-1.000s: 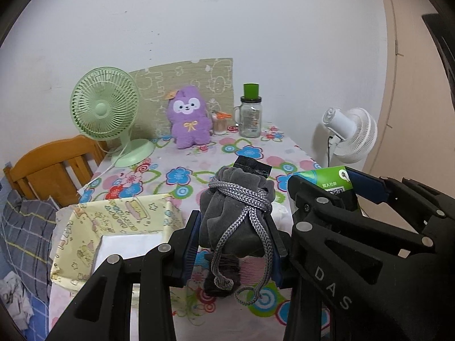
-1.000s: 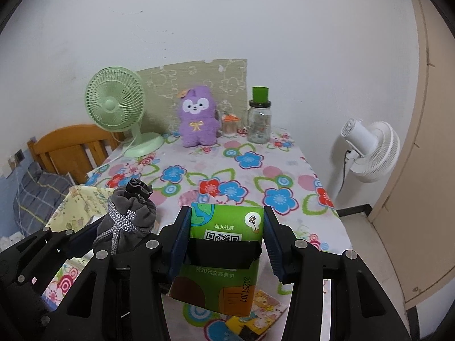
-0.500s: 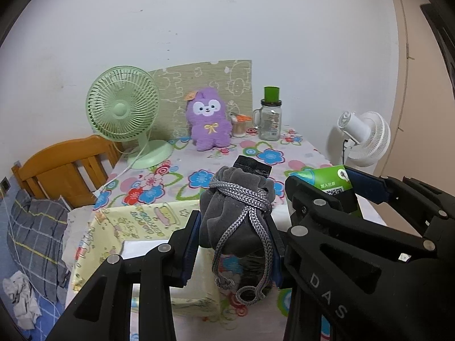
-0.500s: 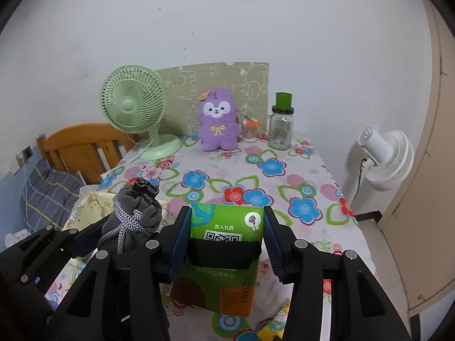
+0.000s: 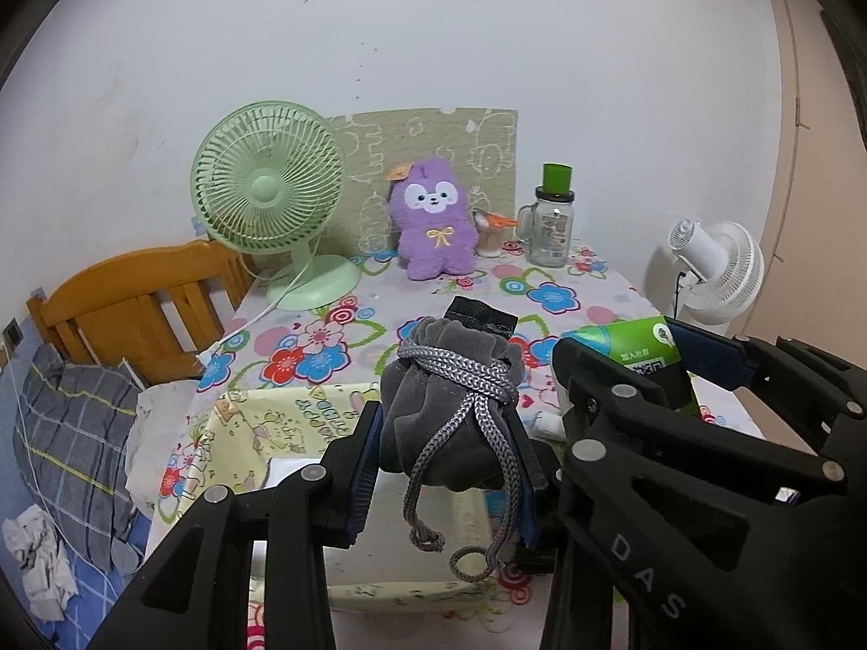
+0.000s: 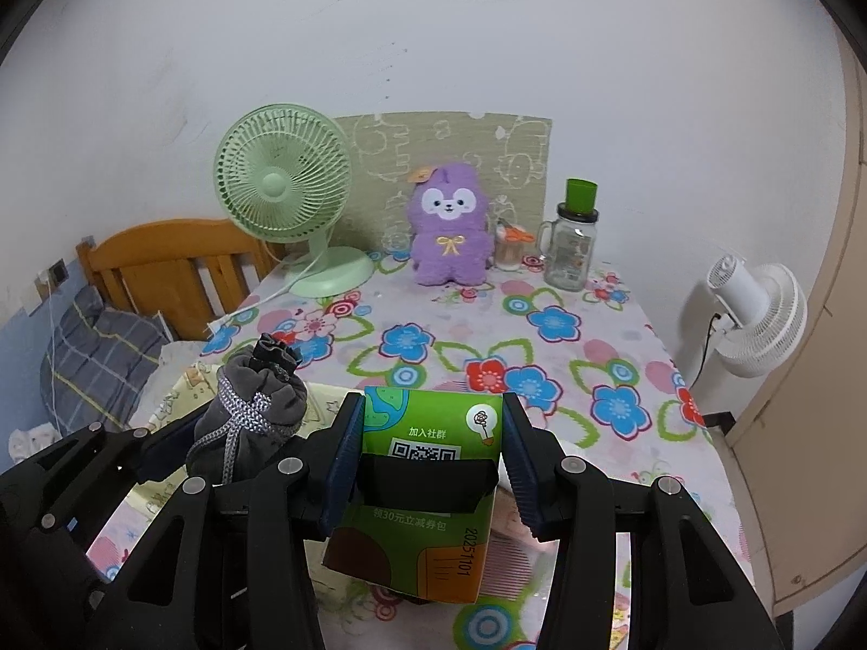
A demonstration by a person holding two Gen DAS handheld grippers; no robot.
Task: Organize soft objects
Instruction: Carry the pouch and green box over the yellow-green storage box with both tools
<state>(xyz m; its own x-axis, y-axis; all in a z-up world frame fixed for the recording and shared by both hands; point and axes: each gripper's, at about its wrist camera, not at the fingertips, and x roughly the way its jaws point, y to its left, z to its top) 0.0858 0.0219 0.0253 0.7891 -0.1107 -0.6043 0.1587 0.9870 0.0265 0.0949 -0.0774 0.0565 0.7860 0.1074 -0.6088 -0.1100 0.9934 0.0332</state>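
My left gripper (image 5: pixel 447 466) is shut on a grey drawstring pouch (image 5: pixel 450 417), held above a yellow patterned fabric box (image 5: pixel 254 422) at the table's near left. The pouch's cords dangle below the jaws. My right gripper (image 6: pixel 428 466) is shut on a green soft tissue pack (image 6: pixel 428 493) with a QR code, held just right of the pouch (image 6: pixel 246 411). In the left wrist view the pack (image 5: pixel 639 352) shows behind the right gripper's body. A purple plush toy (image 6: pixel 450 227) sits at the back of the table.
A flower-print cloth covers the table (image 6: pixel 542 346). At the back stand a green desk fan (image 6: pixel 282 189), a glass jar with a green lid (image 6: pixel 571 249) and a small cup (image 6: pixel 509 249). A wooden bed frame (image 5: pixel 135 303) lies left, a white fan (image 6: pixel 758 314) right.
Both grippers have pulled back from the table's far end with their loads. The yellow box has come further under the left gripper, and the plush and fans look farther away.
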